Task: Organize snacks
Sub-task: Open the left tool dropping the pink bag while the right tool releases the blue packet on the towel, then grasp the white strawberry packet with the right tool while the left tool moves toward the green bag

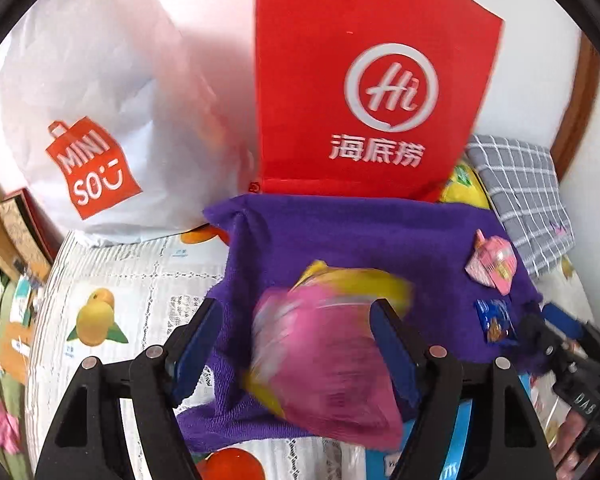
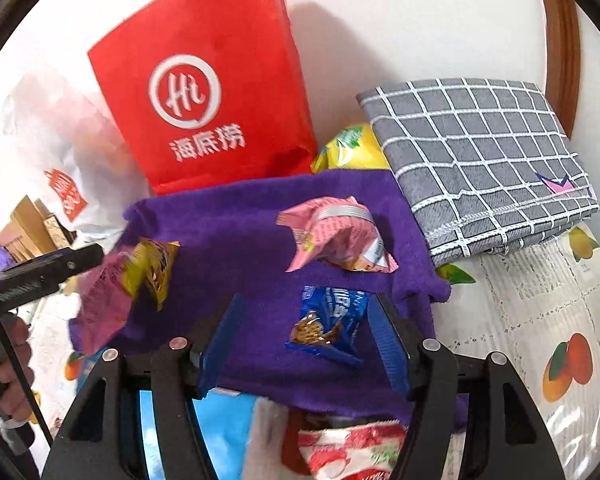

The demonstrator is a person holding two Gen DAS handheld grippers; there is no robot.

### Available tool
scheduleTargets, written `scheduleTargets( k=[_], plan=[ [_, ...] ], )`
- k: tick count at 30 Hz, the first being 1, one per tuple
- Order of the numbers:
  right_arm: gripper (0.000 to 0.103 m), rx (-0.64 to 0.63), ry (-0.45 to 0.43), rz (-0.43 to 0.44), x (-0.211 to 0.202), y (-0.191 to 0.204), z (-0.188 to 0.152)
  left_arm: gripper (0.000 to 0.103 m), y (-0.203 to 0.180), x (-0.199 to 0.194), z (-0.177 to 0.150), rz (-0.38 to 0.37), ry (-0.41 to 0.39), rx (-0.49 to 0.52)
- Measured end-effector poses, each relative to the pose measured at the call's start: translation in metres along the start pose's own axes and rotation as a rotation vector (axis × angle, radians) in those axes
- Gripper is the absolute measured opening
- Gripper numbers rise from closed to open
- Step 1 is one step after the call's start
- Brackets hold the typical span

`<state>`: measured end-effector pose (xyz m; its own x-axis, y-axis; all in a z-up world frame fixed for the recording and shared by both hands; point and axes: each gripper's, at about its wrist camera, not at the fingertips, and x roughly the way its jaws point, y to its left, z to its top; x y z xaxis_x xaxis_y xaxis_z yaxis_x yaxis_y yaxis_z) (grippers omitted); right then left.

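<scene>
Left wrist view: looks forward and down along its fingers, close over the near left part of the purple towel (image 1: 380, 232), facing the red bag (image 1: 364, 80) and white bag (image 1: 100, 92).
Right wrist view: close above the towel's near edge, facing the red bag and the checked cloth (image 2: 480, 160).
Shared: towel, both bags, pink packet (image 2: 336, 236), blue packet (image 2: 332, 320).

Left gripper (image 1: 296, 344) spread wide, fingers apart, hand (image 2: 8, 364) gripping its handle; right gripper (image 2: 304, 344) likewise open.
</scene>
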<state>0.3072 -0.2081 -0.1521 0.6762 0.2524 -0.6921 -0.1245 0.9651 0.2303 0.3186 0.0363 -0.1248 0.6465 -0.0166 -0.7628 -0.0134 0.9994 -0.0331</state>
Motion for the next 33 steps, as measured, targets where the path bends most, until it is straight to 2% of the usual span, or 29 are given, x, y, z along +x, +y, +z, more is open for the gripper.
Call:
scheduleTargets(
  k=[2,4,6,8,11,15,23,24,26,27,33],
  plan=[
    [0.065,-0.007,-0.008,-0.002,-0.005,0.003,-0.002,0.072,0.000,0.001,-0.002,-0.047,0.007,0.001],
    [0.065,-0.014,-0.010,0.001,-0.009,0.004,-0.003,0.058,-0.001,0.006,-0.005,-0.100,0.041,-0.015],
    [0.065,-0.020,-0.010,-0.008,-0.011,0.004,-0.005,0.054,-0.003,0.014,-0.008,-0.129,0.077,-0.026],
    [0.065,-0.025,-0.009,-0.011,-0.013,0.002,-0.007,0.037,-0.006,0.020,-0.012,-0.127,0.089,-0.027],
    [0.065,-0.024,-0.015,-0.015,-0.015,-0.002,-0.007,0.022,-0.005,0.026,-0.014,-0.179,0.094,-0.055],
    [0.065,-0.015,-0.020,-0.021,-0.017,-0.007,-0.006,0.016,-0.011,0.032,-0.007,-0.225,0.084,-0.068],
    [0.065,-0.022,-0.011,-0.037,-0.017,-0.013,-0.005,0.016,-0.029,0.044,0.006,-0.227,0.092,-0.050],
    [0.065,-0.026,-0.010,-0.041,-0.018,-0.013,-0.005,0.018,-0.030,0.042,0.006,-0.215,0.095,-0.041],
    [0.065,-0.034,-0.014,-0.052,-0.021,-0.013,-0.007,0.037,-0.027,0.037,0.006,-0.198,0.093,-0.035],
    [0.065,-0.037,-0.016,-0.058,-0.023,-0.014,-0.008,0.050,-0.025,0.033,0.005,-0.185,0.092,-0.035],
    [0.065,-0.057,0.004,-0.107,-0.030,-0.025,-0.025,0.056,-0.007,0.006,-0.006,-0.162,0.071,-0.035]
  ],
)
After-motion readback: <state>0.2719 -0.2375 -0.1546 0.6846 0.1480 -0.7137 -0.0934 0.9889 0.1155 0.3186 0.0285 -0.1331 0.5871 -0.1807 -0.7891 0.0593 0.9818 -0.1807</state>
